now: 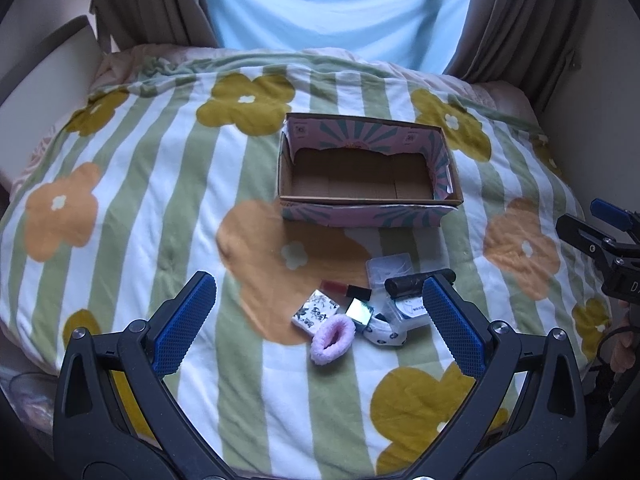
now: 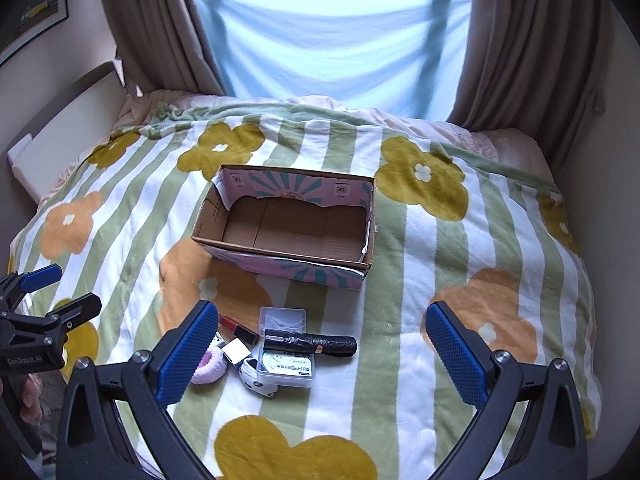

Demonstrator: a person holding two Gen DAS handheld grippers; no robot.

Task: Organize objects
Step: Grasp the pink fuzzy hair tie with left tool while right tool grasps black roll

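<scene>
Claws: left claw (image 1: 316,312) gaping, right claw (image 2: 320,340) gaping | left claw body reads "GenRobot.AI" | box (image 2: 288,258) empty

Left tongs (image 2: 60,292) body, seen at the left of the right tongs' view: "GenRobot.AI" in white letters.
Right tongs (image 1: 592,226) body, at the right edge of the left tongs' view: white letters starting "D", the rest cut off.
Clear plastic case (image 2: 286,368) label, just ahead of the right tongs: printed lines, too small to read.
Cardboard box (image 2: 288,216) inner wall, farther ahead: two small square printed marks, unreadable.
</scene>
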